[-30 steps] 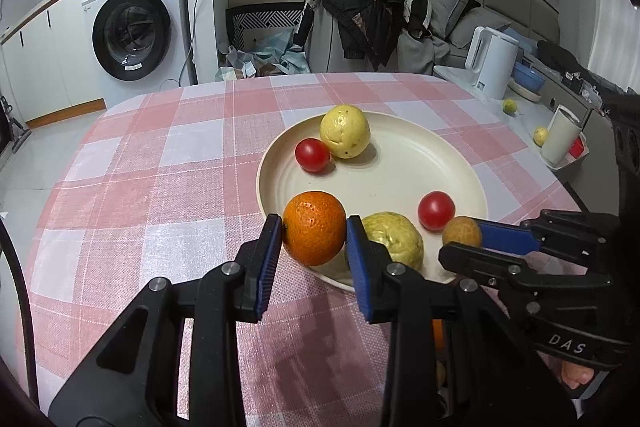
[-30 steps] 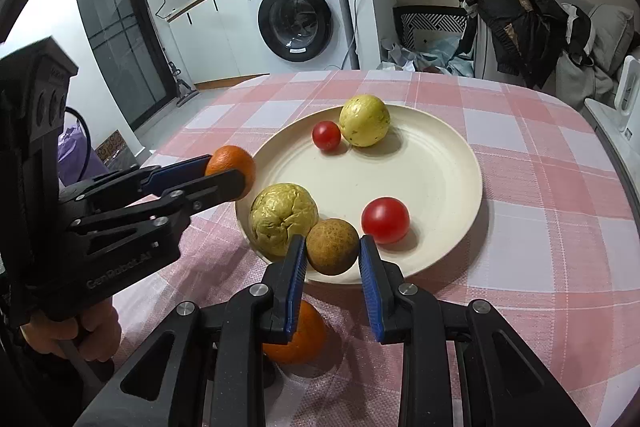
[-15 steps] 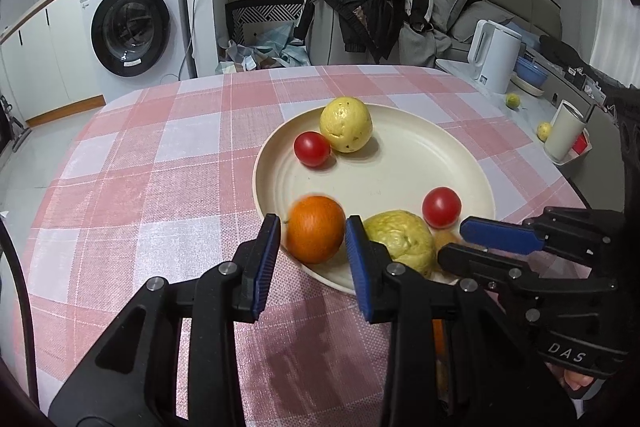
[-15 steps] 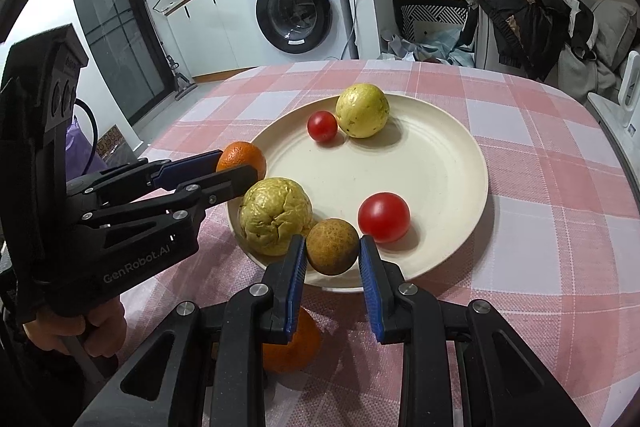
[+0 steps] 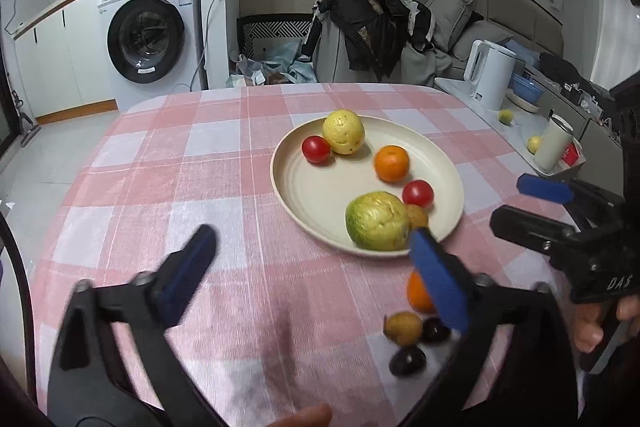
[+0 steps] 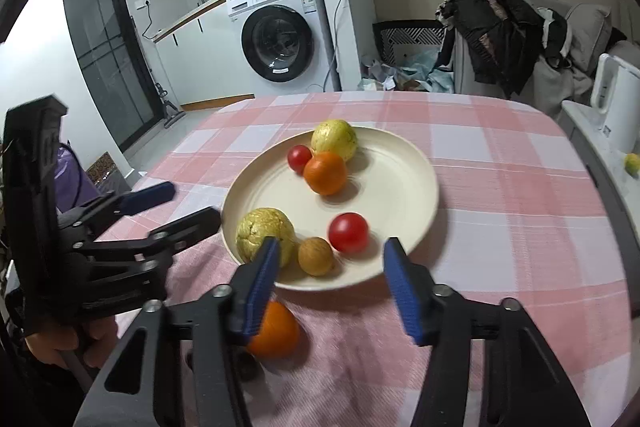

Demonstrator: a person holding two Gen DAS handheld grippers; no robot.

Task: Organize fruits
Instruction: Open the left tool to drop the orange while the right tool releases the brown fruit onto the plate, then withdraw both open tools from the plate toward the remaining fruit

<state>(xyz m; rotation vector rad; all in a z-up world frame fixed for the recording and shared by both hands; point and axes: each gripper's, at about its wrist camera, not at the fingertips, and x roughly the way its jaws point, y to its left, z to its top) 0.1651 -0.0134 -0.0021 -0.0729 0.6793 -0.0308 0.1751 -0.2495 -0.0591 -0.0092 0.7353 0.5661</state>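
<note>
The left gripper [image 5: 312,269] had its jaws spread wide with nothing between them, over the checked cloth [image 5: 224,187] short of the plate [image 5: 316,195]. The plate lay ahead of it and to its right. On the plate, from left to right, sat a red tomato [image 5: 316,149], a yellow fruit [image 5: 343,131] touching it, a green fruit [image 5: 377,221] at the near rim, an orange [image 5: 391,163] towards the far side, a small brown fruit [image 5: 417,216] tucked against the green one, and a second tomato [image 5: 417,193] just behind that. The green fruit sat just beyond the tip of that gripper's right finger.

Off the plate, on the cloth under that same finger, lay a second orange [image 5: 417,291], a small tan fruit [image 5: 403,327] and two dark fruits [image 5: 408,361], close together.

The right gripper [image 6: 331,283] was likewise wide apart and held nothing. Its left finger [image 6: 261,283] overlapped the green fruit [image 6: 265,237] in view; whether it touched is unclear. The brown fruit [image 6: 316,256] and the nearer tomato [image 6: 348,232] lay just ahead of the gap between its fingers, at the plate's [image 6: 400,195] near rim. The loose orange [image 6: 276,331] lay on the cloth beneath the left finger.
</note>
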